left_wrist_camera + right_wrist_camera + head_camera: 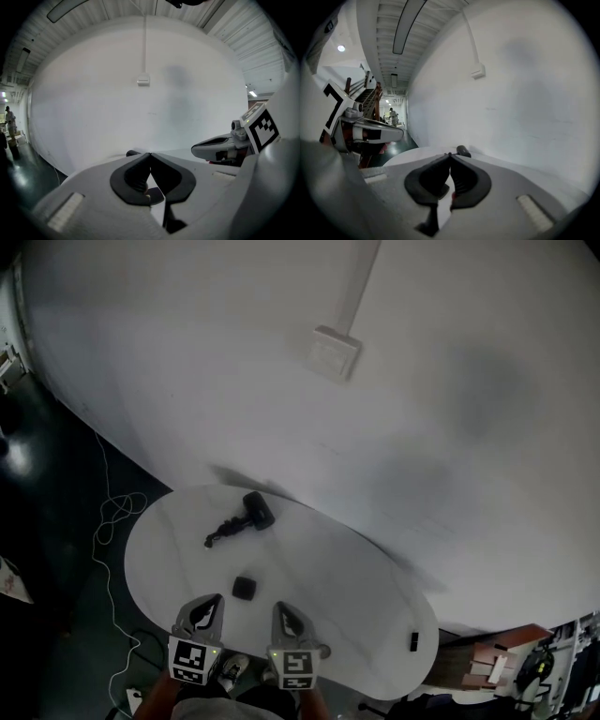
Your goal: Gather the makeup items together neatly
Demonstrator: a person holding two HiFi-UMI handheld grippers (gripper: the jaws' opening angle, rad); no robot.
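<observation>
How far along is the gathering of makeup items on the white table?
Done: nothing; the long dark applicator, the small dark case and a tiny dark item by the right edge of the table lie apart. In hand: nothing; left gripper and right gripper have jaws together, empty. Remaining: bringing all three together.

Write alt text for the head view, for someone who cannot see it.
The left gripper and right gripper, both shut and empty, hover at the near edge of a white oval table. On it lie a long black brush-like item, a small black square case, and a tiny dark item far right.
</observation>
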